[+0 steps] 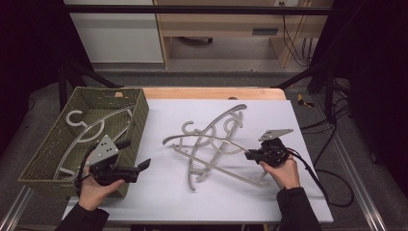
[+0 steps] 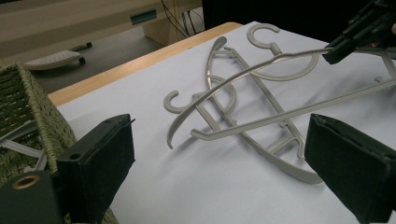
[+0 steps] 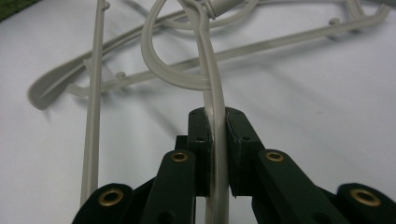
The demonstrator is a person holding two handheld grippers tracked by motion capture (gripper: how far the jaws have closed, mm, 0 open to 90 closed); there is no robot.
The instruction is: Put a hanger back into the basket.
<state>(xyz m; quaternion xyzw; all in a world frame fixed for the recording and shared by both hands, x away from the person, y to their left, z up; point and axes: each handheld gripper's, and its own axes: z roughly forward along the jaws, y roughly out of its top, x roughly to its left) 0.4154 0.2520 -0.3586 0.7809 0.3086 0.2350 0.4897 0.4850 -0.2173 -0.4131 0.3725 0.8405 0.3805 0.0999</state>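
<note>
The right tool (image 3: 218, 135) was clenched on the thin arm of a grey hanger (image 1: 219, 139), lifting it off the tangle of other hangers (image 1: 211, 159) lying at the middle of the tabletop (image 1: 159, 192), while the left tool (image 1: 139, 166) stood released and empty at the front left, just beside the woven basket (image 1: 139, 115). Judged from this, the pick-up step was in hand; the next move called for freeing the held hanger from the pile and carrying it to the basket at the left edge, where one hanger (image 1: 84, 126) already lay. No brand, label or writing could be read.
</note>
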